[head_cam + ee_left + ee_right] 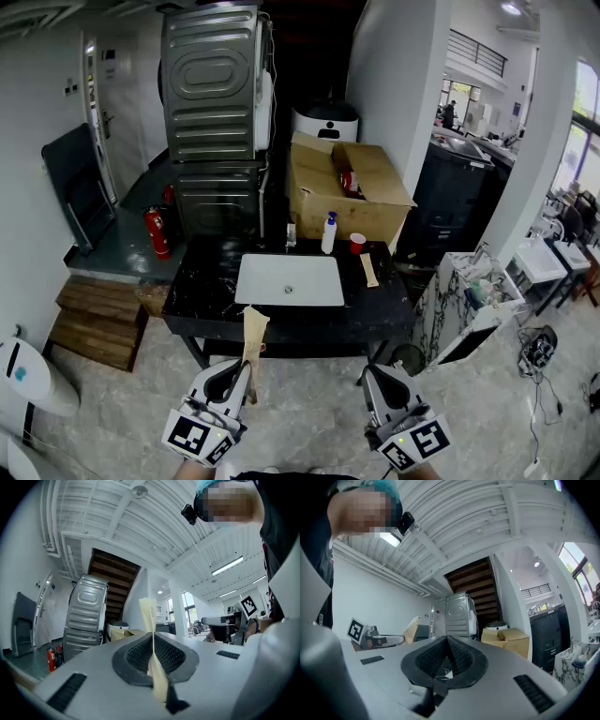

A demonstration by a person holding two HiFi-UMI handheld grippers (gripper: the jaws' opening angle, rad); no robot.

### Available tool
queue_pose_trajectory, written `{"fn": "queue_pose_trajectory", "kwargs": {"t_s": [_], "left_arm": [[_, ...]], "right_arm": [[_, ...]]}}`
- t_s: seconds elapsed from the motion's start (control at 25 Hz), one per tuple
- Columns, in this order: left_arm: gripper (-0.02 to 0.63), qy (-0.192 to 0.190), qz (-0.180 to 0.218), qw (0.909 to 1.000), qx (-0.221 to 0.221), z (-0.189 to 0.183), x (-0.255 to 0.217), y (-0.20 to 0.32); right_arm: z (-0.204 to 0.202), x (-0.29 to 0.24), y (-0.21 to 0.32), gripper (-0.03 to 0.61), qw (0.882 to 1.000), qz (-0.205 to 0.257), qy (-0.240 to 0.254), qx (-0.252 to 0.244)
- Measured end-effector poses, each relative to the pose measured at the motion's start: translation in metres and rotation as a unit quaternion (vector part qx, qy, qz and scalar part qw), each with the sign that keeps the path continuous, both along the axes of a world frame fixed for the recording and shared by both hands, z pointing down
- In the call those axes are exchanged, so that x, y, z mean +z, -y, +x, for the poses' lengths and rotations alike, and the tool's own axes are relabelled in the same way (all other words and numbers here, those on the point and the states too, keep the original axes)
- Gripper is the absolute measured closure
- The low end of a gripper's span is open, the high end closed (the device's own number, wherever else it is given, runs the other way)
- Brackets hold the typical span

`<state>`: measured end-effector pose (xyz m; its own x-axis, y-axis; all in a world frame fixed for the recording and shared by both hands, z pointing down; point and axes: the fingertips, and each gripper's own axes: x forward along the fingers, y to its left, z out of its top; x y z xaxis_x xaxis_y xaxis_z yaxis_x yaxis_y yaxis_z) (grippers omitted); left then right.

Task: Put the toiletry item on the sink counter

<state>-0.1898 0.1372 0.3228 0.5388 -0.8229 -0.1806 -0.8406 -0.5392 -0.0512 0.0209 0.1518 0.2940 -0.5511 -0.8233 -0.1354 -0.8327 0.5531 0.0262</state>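
My left gripper is shut on a flat beige toiletry packet that sticks up between its pads, in front of the counter's near edge. In the left gripper view the packet rises upright out of the closed jaws of that gripper. The black sink counter with its white basin lies just beyond both grippers. My right gripper is held level with the left one, shut with nothing in it; the right gripper view shows this gripper with its pads meeting.
On the counter stand a white bottle with a blue cap, a red cup and another beige packet. Behind are an open cardboard box, stacked grey machines and a fire extinguisher. Wooden steps lie to the left.
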Motion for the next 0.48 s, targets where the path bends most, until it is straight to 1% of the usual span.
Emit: {"fn": "queue_pose_trajectory", "kwargs": {"t_s": [0.48], "left_arm": [[0.592,-0.001,0.001,1.0000,0.001,-0.0013,-0.0010,0.0004]], "right_arm": [[-0.0032,-0.0010,-0.0003,0.540,1.000,0.002,-0.001,-0.002]]}}
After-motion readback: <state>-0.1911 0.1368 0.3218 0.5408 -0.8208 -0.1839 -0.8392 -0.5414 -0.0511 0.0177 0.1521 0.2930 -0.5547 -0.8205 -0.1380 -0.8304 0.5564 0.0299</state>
